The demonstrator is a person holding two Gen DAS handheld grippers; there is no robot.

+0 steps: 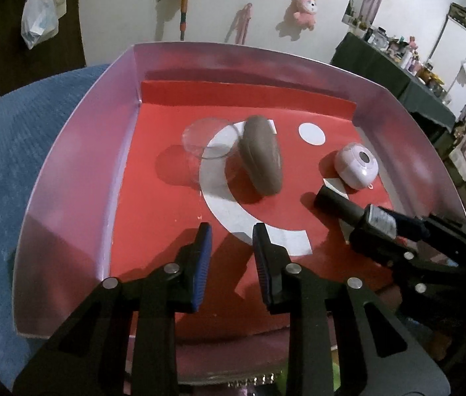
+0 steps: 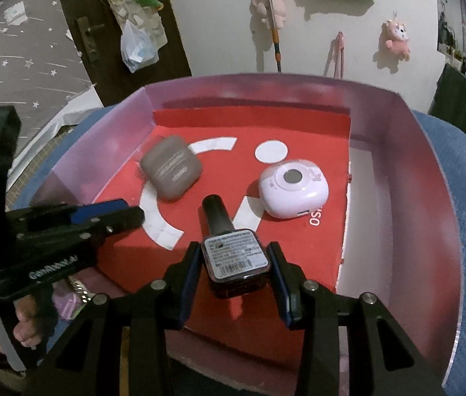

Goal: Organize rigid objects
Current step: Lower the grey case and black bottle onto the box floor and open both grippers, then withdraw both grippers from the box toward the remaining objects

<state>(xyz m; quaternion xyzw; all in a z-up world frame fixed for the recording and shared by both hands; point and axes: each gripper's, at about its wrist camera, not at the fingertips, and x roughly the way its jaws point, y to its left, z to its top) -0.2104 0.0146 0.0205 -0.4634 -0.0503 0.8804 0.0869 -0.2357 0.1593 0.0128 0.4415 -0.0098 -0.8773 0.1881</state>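
Lower centre of right wrist view: right gripper (image 2: pixel 236 270) fingers clamp nail polish bottle (image 2: pixel 234 257) over red tray (image 2: pixel 398 151); lower gently beside white case (image 2: pixel 294 188); left gripper (image 1: pixel 233 250) fingers closed, empty

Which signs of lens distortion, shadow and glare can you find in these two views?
Left wrist view: the box's wall bows outward, dark corners ring the picture, the grey case throws a shadow on the red floor, and the clear cup catches faint glare. Right wrist view: the same curved edges, with the label on the bottle too small to read.
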